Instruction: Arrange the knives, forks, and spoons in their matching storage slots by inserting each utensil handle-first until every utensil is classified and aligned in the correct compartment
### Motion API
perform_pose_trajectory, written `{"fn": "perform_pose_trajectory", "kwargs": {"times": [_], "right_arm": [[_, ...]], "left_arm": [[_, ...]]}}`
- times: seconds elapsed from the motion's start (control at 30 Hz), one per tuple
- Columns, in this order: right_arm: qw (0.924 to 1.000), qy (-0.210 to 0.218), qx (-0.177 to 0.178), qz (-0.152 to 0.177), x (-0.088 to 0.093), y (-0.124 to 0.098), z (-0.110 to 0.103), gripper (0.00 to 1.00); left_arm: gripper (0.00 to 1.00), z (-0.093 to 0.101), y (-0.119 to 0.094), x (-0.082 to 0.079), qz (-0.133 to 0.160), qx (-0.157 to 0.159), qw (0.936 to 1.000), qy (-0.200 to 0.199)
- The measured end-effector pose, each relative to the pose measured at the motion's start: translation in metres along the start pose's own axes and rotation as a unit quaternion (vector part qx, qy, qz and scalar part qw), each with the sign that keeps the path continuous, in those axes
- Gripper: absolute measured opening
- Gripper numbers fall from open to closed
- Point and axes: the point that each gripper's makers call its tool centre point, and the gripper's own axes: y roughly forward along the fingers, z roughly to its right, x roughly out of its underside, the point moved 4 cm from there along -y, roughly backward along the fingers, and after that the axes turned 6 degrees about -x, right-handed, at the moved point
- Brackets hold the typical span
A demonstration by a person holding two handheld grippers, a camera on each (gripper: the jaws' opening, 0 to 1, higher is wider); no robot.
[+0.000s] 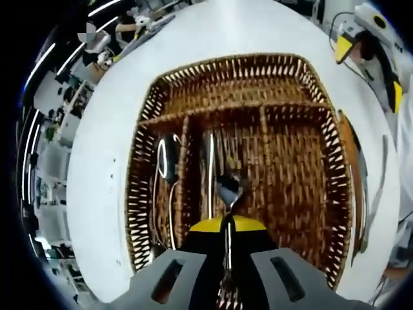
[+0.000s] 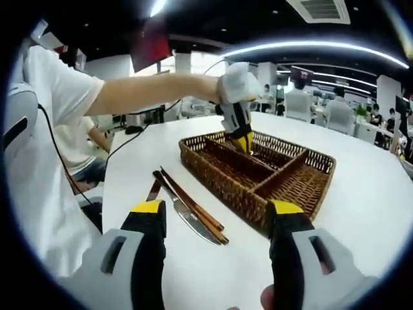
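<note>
My left gripper is shut on the handle of a metal fork and holds it over the middle slot of the wicker tray. Other forks lie in that slot, and spoons lie in the slot to its left. The right slot and the far cross slot hold nothing. Knives with wooden handles lie on the table beside the tray. In the right gripper view my right gripper is open, low over the table, with the knives just beyond its jaws. The left gripper hangs over the tray.
The tray sits on a round white table. A person's outstretched arm reaches across to the left gripper. The right gripper shows beyond the tray's far right corner. Office desks, chairs and people stand around the table.
</note>
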Motion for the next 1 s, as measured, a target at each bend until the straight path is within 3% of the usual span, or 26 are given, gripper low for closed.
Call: {"fn": "perform_pose_trajectory", "kwargs": {"times": [0.53,1.0], "right_arm": [[0.9999,0.007,-0.009,-0.001,0.003,0.003,-0.003,0.65],[0.9999,0.007,-0.008,0.001,0.004,0.001,-0.005,0.65]], "left_arm": [[0.01,0.009,0.015,0.001,0.003,0.012,0.9999,-0.011],[0.02,0.01,0.018,-0.005,0.002,-0.001,0.9999,-0.01]]}}
